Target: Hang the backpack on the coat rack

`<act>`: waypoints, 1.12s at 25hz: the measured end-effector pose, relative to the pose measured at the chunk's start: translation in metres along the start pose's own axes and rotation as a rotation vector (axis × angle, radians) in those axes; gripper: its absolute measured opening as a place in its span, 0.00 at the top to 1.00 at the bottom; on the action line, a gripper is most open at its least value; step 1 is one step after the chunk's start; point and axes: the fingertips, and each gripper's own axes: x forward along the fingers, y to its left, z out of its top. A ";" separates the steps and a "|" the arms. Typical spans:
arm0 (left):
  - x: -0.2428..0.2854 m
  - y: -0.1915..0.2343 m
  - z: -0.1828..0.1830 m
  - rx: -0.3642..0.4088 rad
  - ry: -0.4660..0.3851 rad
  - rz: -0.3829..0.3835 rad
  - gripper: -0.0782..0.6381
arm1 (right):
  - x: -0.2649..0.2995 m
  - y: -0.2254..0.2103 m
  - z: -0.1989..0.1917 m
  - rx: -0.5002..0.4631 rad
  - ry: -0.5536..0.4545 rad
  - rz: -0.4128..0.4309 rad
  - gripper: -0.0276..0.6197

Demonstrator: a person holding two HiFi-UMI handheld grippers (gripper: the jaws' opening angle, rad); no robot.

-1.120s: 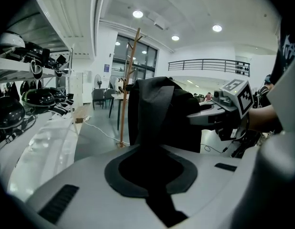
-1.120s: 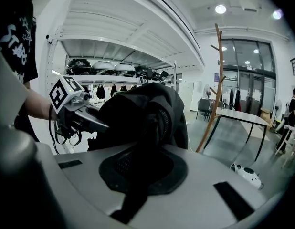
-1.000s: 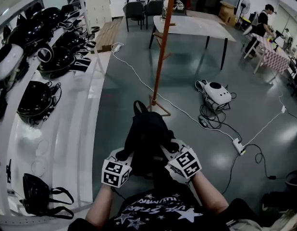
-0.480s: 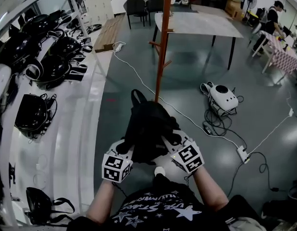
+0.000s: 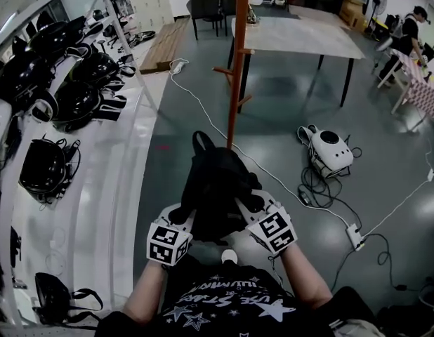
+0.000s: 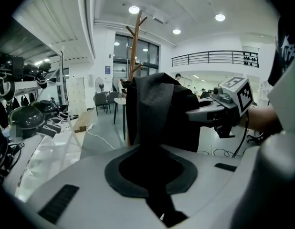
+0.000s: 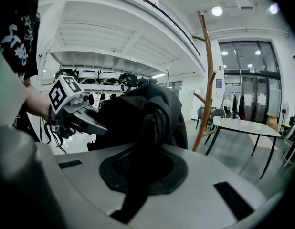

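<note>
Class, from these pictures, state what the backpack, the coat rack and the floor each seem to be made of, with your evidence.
Backpack: black woven fabric, probably synthetic. It is matte, folds and sags, and a zip shows.
Coat rack: looks like wood, an orange-brown smooth pole with angled pegs. Painted metal is possible.
Floor: a hard, glossy grey-green coating that mirrors the ceiling lights.
</note>
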 end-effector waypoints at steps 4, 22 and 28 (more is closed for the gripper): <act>0.009 0.005 0.013 0.009 -0.002 -0.002 0.82 | 0.004 -0.013 0.008 -0.006 -0.011 -0.009 0.93; 0.091 0.092 0.089 0.072 -0.065 -0.144 0.82 | 0.075 -0.089 0.064 -0.040 0.012 -0.209 0.93; 0.119 0.141 0.123 0.110 -0.106 -0.216 0.82 | 0.116 -0.114 0.094 -0.036 0.018 -0.292 0.93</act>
